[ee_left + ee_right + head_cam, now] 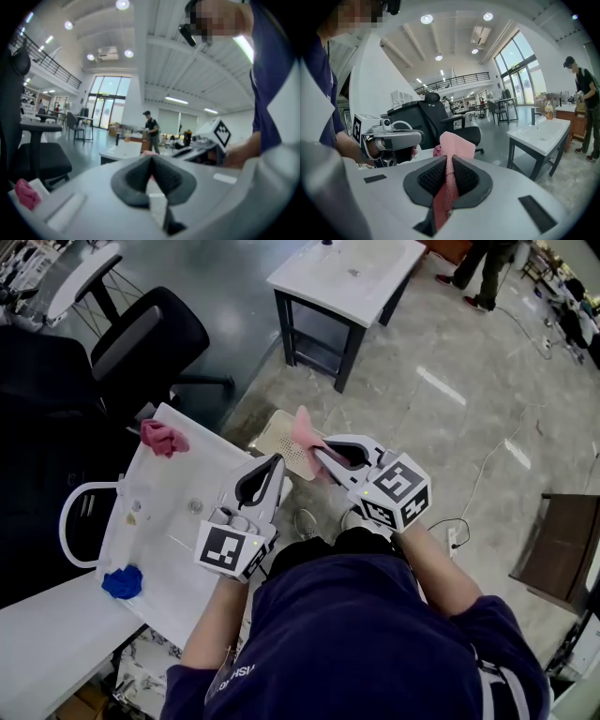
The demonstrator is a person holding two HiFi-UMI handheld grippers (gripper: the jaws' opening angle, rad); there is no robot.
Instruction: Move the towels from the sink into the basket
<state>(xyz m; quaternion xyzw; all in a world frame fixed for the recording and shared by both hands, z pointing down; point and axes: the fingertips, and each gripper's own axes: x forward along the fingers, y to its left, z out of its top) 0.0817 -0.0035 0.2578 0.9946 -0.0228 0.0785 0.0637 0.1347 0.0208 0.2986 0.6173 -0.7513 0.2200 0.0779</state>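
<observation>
A light pink towel (305, 432) is pinched tight in the right gripper (319, 452) and is held just above the pale, holey basket (268, 442). The soft, bumpy cloth is folded long-ways through the jaws. The left gripper (278, 461) is closed, on nothing, it seems. A dark pink towel (162, 438) and a blue towel (123, 582) are seen crumpled in the smooth white sink (178, 512).
</observation>
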